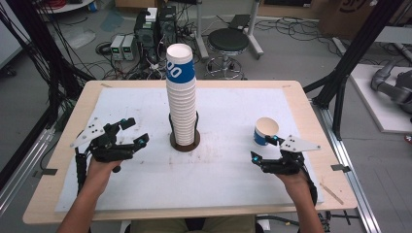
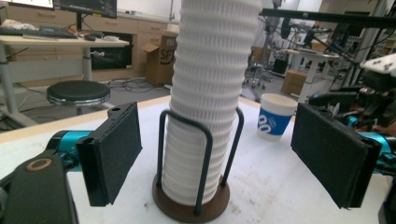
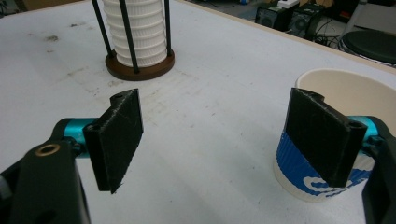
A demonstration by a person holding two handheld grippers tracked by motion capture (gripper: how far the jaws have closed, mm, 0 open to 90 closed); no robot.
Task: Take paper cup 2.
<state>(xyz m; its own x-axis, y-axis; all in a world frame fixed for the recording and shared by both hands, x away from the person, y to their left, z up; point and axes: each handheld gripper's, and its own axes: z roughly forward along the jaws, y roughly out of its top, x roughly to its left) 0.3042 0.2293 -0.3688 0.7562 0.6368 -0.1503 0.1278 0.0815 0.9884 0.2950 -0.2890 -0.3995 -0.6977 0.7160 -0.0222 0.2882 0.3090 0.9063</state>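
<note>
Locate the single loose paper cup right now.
In the high view the single paper cup stands upright on the white mat's right side, just beyond the open right tool, well right of the cup stack.

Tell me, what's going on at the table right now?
Left gripper open, facing cup stack. Right gripper open beside single cup, holding nothing. Nothing between jaws and cups.

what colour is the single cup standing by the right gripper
The single cup is cream-white with a ribbed blue band bearing white print; the right gripper view shows it best.
</note>
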